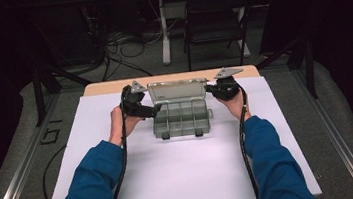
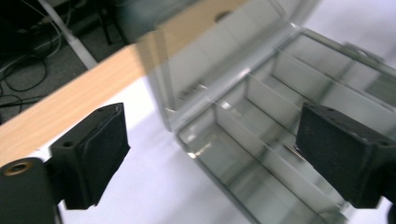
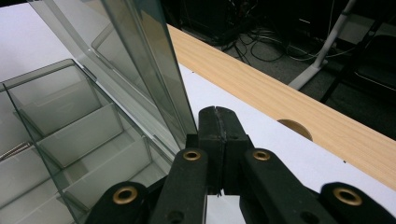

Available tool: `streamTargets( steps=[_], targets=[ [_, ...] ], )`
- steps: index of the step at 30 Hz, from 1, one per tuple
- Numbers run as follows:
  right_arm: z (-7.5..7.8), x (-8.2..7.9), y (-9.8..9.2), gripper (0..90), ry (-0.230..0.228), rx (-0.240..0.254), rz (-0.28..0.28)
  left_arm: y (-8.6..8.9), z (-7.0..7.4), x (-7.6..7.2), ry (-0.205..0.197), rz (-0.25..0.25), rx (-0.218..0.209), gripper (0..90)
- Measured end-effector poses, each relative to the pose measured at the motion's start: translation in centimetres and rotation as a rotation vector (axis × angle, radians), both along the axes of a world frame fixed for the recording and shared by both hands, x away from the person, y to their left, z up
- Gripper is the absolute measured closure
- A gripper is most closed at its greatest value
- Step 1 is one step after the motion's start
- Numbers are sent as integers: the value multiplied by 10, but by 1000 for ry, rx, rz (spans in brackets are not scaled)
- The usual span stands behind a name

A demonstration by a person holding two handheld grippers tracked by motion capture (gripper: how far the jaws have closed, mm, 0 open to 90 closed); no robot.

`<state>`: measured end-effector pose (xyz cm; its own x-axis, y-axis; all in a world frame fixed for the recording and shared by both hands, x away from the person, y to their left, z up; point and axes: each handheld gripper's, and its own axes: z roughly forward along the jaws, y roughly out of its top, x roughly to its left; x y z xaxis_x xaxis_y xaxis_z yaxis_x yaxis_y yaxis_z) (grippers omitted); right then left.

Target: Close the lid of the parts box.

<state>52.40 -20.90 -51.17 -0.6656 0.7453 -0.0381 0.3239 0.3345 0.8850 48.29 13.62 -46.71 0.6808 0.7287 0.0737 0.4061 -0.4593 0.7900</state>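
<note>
From the high view, a clear box (image 1: 181, 119) sits on the white sheet near the far edge of the table (image 1: 112, 86), about midway between its left and right edges, with its lid (image 1: 177, 90) raised upright at the back. The left hand-held gripper (image 1: 151, 111) is at the box's left end and the right hand-held gripper (image 1: 209, 89) at the lid's right end. In the left gripper view the two pads stand wide apart with nothing pressed between them — the box's near-left corner (image 2: 187, 140) and its empty compartments lie beyond the gap, and the box is blurred. In the right gripper view the jaws are shut tight together, pad on pad, gripping nothing; their tip (image 3: 217, 122) rests just beside the standing lid's edge (image 3: 154, 70), though whether it touches I cannot tell. The step in hand looks like opening the box: the lid is up and the left hand-held gripper seems to have let go. Next would be steadying the lid upright, then drawing both grippers clear — gently, lest it fall shut.
</note>
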Motion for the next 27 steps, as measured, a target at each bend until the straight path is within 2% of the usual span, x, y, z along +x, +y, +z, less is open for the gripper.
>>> streamTargets(
  steps=[2,6,8,11,12,18,20,22,27],
  targets=[
    [0,0,0,900,0,0,-4,4,0,7,10,-31,-15,220],
    [0,0,1,900,0,-11,-4,3,-2,15,-11,-60,12,328],
    [0,1,1,900,1,-14,-5,2,-1,17,-16,-78,3,386],
    [-1,1,1,900,1,-18,-2,0,0,19,-54,-92,12,474],
    [0,1,1,900,1,-20,-2,-2,0,19,-66,-89,28,484],
    [2,0,2,857,13,-37,-16,0,-2,20,-88,-85,34,595],
    [4,-1,1,795,15,-47,-23,-1,-2,20,-79,-99,47,611],
    [7,-3,-1,726,25,-63,-35,-4,-2,19,-88,-101,55,616],
    [23,-14,-15,563,29,-75,-57,-4,-3,19,-95,-100,59,641]
  ],
)
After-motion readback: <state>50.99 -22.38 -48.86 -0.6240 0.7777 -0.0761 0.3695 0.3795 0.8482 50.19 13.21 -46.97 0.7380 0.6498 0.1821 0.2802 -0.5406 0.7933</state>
